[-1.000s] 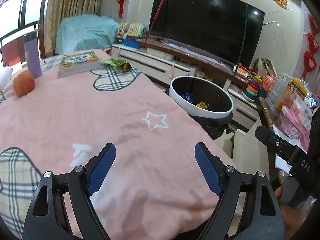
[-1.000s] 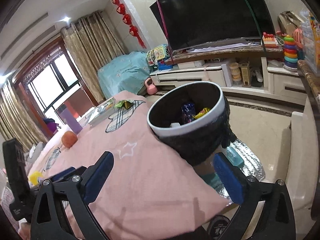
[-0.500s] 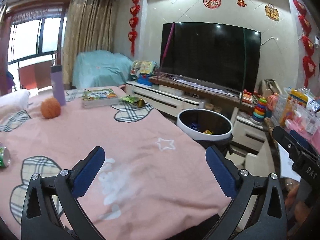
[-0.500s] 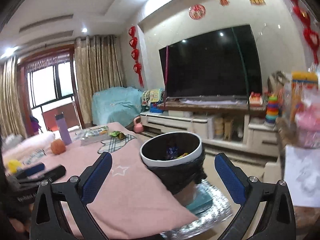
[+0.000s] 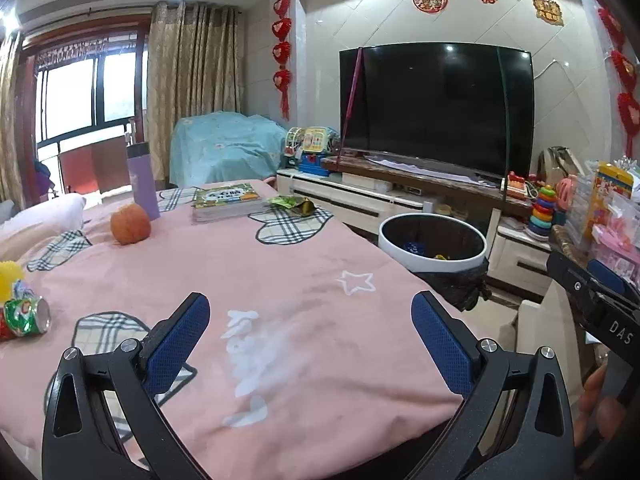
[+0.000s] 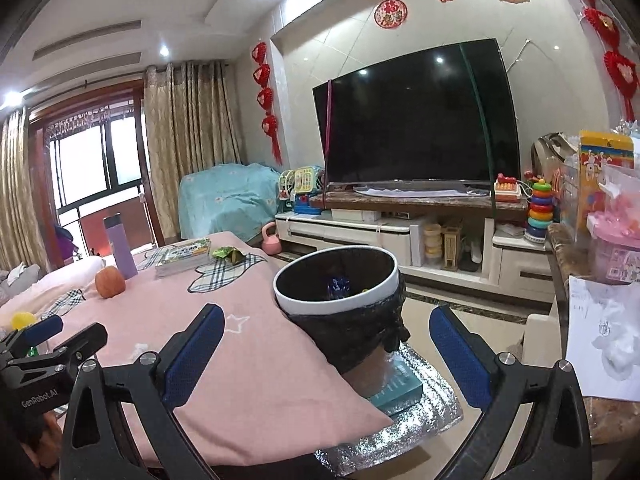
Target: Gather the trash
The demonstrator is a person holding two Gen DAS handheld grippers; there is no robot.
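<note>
The left gripper [image 5: 306,334] stood with its blue pads spread wide across the bottom of its own view, nothing between them but the pink cloth [image 5: 248,264] below; the right gripper [image 6: 326,344] was likewise spread, empty, low in its view, with the trash bin [image 6: 338,304] seen through the gap, past its pads.

The bin, white-rimmed and lined with a black bag, stood just beside the right edge of the cloth, at centre right of the left view [image 5: 432,246]; a blue scrap and a yellow scrap lay inside it. In the right view it rested on a teal box [image 6: 396,388] over a sheet of silver foil [image 6: 404,424].

A crushed can [image 5: 24,316], green and red, lay on its side at the far left edge of the left view, with a spiky yellow ball [image 5: 10,276] just behind it; a green snack wrapper [image 5: 294,204] lay at upper centre, on a plaid patch beside a book [image 5: 226,200]. An orange ball [image 5: 130,224] and a purple bottle [image 5: 142,178] stood left of the book, the bottle upright; a dark television [image 5: 436,108] filled the upper right.
</note>
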